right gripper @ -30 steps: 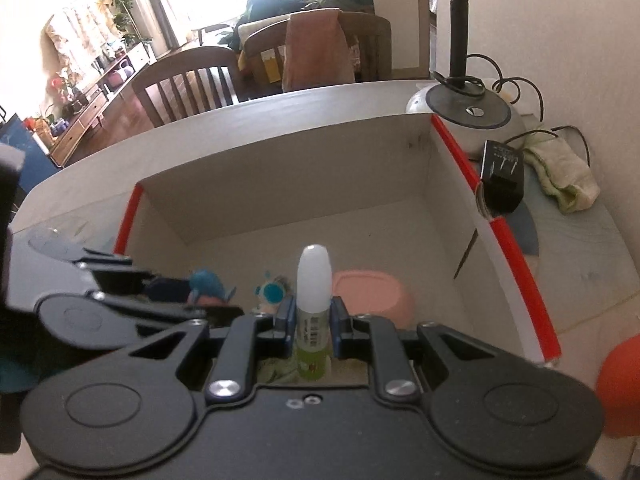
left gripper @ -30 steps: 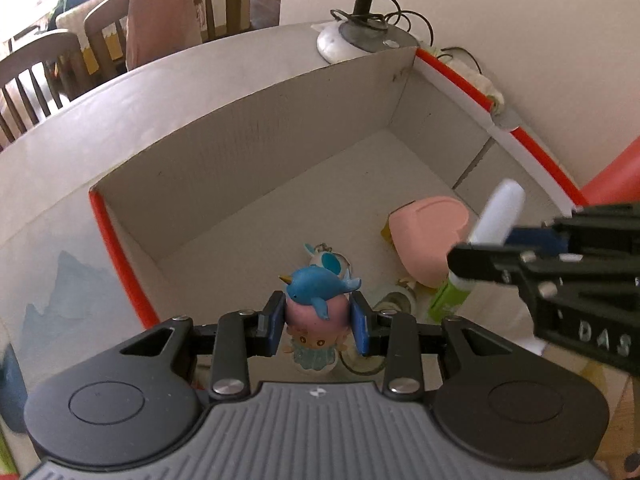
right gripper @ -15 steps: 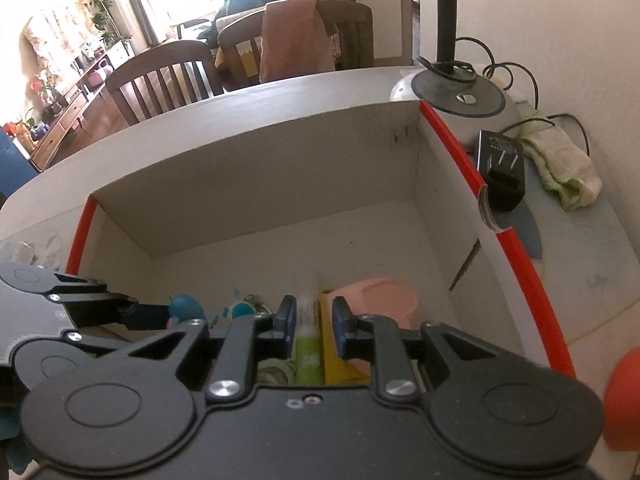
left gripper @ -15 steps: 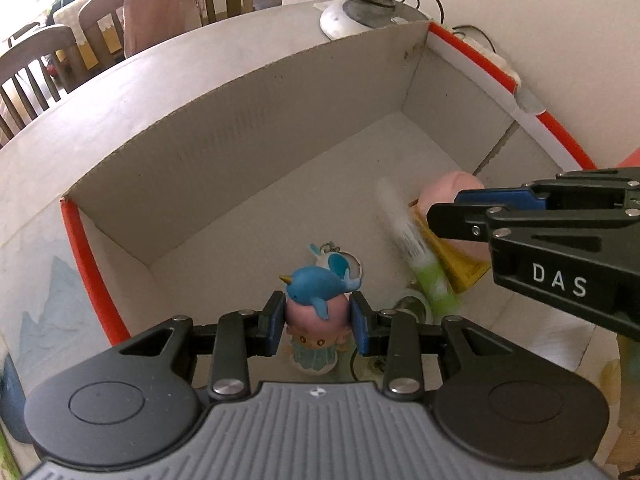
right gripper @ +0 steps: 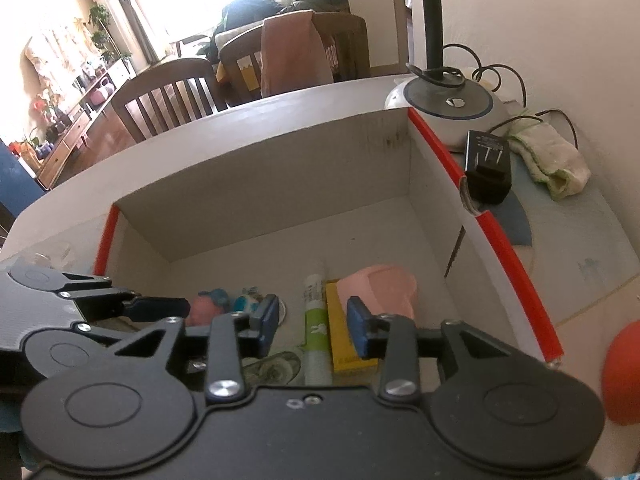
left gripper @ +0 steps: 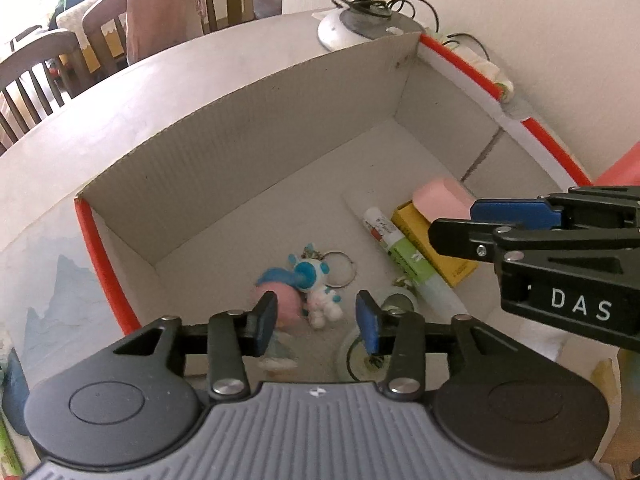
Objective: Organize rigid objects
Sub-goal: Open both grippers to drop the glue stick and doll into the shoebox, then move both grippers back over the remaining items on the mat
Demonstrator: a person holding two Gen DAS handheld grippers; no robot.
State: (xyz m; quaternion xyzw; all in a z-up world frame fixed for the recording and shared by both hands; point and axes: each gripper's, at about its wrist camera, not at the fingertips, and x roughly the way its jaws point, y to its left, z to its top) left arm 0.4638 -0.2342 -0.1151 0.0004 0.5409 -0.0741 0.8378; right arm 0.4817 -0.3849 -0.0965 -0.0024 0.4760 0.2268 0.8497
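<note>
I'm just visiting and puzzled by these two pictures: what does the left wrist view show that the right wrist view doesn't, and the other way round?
Only the left wrist view shows the metal key ring beside the small white and blue figure.

Only the right wrist view shows the black plug adapter and crumpled cloth outside the box.

Both show the cardboard box, glue stick, yellow box, pink case, pink and blue toy, lamp base, and both grippers, left and right, open, holding nothing.
</note>
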